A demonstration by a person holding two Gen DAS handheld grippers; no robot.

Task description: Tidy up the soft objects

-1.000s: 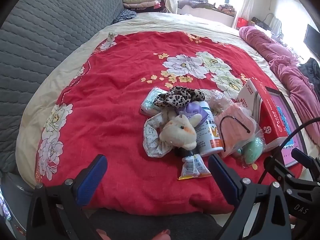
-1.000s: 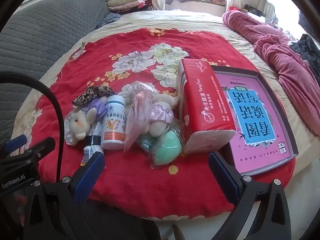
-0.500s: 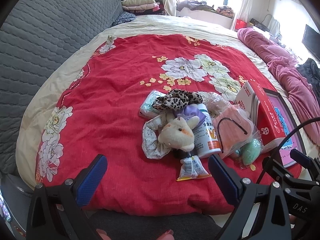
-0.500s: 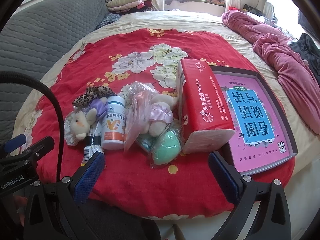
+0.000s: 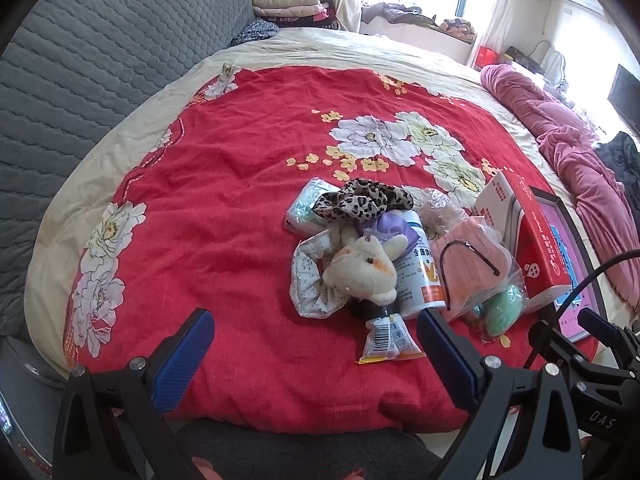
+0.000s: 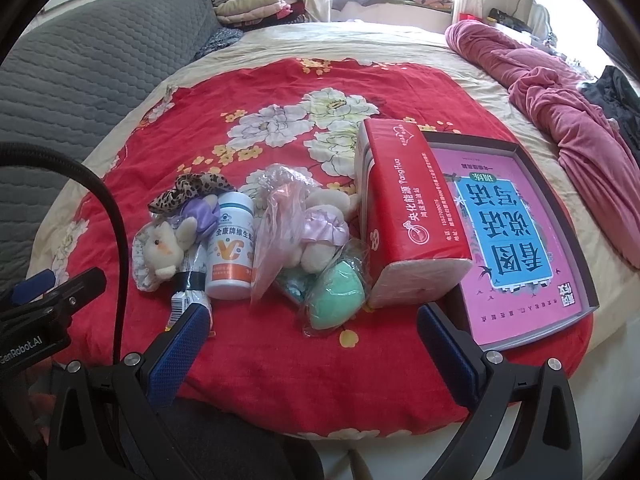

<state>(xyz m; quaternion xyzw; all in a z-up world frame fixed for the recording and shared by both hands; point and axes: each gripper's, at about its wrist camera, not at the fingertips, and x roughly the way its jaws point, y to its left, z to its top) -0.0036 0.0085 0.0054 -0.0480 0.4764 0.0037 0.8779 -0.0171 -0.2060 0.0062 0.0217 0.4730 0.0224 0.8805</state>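
A pile of items lies on the red floral blanket [image 5: 224, 208]. In it are a cream plush toy [image 5: 362, 270], a leopard scrunchie [image 5: 362, 200], a purple scrunchie [image 5: 386, 226], a white floral scrunchie [image 5: 308, 280], a bagged plush with a pink skirt [image 6: 320, 232] and a green sponge in plastic [image 6: 338, 300]. My left gripper [image 5: 314, 352] is open and empty, just short of the pile. My right gripper [image 6: 314, 350] is open and empty, in front of the sponge.
A white supplement bottle [image 6: 232, 256], a small tube [image 5: 386, 338], a red tissue pack [image 6: 404, 208] and a pink book in a tray [image 6: 516, 236] lie beside the soft items. A grey quilted headboard [image 5: 80, 72] stands left. A pink blanket [image 6: 568, 108] is bunched at right.
Both grippers have drifted slightly; the views have shifted a little. Nothing was taken hold of and the pile has not moved.
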